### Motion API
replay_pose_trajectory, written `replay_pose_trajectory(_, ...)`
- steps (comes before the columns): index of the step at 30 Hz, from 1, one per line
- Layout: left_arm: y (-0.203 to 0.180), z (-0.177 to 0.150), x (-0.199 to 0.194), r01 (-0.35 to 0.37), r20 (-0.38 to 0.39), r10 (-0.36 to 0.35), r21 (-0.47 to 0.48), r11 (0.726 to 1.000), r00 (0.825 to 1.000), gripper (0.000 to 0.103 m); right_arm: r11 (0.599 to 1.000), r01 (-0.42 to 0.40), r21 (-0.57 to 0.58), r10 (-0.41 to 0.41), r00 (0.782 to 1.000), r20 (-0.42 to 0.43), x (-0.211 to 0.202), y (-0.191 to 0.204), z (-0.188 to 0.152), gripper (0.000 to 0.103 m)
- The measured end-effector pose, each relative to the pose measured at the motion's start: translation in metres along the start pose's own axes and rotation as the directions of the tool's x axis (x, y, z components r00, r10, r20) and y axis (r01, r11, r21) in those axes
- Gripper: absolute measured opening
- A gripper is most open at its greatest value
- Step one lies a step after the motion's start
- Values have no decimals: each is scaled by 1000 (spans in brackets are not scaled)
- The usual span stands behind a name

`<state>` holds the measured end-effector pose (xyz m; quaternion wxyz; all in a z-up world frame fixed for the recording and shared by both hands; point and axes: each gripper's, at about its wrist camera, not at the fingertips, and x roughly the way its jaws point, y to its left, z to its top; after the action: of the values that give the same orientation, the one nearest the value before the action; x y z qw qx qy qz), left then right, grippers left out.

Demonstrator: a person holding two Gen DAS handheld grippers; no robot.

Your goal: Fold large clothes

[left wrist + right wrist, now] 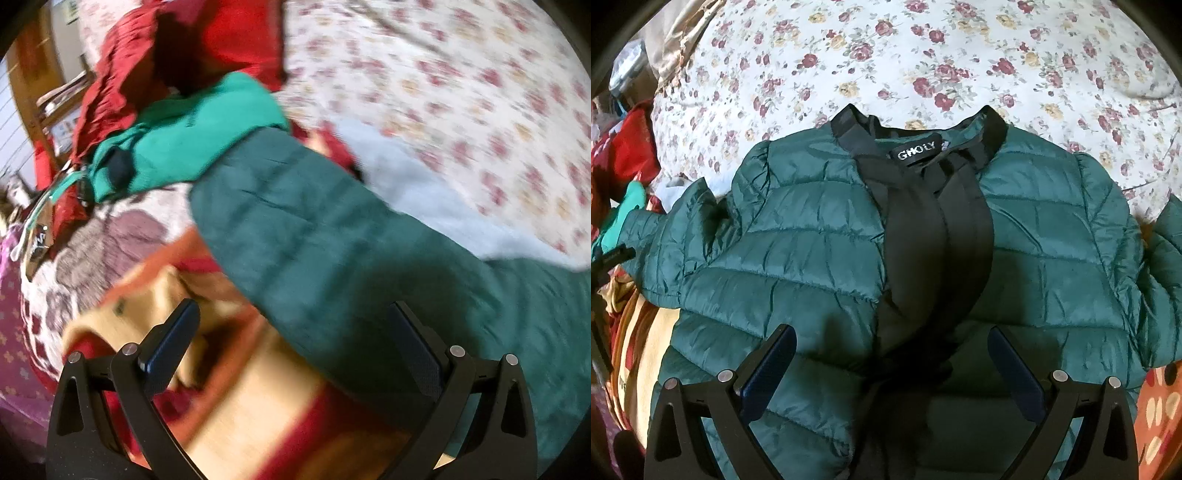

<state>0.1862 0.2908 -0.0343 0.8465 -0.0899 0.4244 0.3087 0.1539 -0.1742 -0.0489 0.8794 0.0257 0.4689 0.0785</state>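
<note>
A dark green quilted puffer jacket [798, 258] lies spread on the bed, front up and open, with its black lining [934, 240] and collar label facing away from me. My right gripper [892, 332] is open just above the jacket's lower middle, holding nothing. In the blurred left wrist view one green sleeve [314, 229] runs across the frame. My left gripper [293, 308] is open over the sleeve's near edge and a yellow and red cloth [258, 398], holding nothing.
A floral bedsheet [886, 55] covers the bed beyond the jacket. A pile of red cloth [122, 81] and a teal garment [192, 140] lies at the left. A patterned orange cloth [1160, 413] sits at the lower right. Wooden furniture [26, 74] stands far left.
</note>
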Motion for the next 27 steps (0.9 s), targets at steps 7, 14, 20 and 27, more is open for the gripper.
replay_pose_trajectory(7,41,43,38,-18,24,20,-90,996,1000,100,1000,-16,-14,16,1000,-5,3,8,0,103)
replay_pose_trajectory(14,61,61,82,21,-23,-26,-167,986,999,77,999,-22,-28,21,1000,-21,10,14,-2,103)
replay_pose_trajectory(20,54,59,61,60,43,-55,-128,990,998,16,1000,-15,-22,15,1000,-24,13,14,1,103)
replay_pose_trajectory(27,45,49,-12,206,145,-192,-81,975,971,13,999,-24,-22,24,1000,4,-1,12,-1,103)
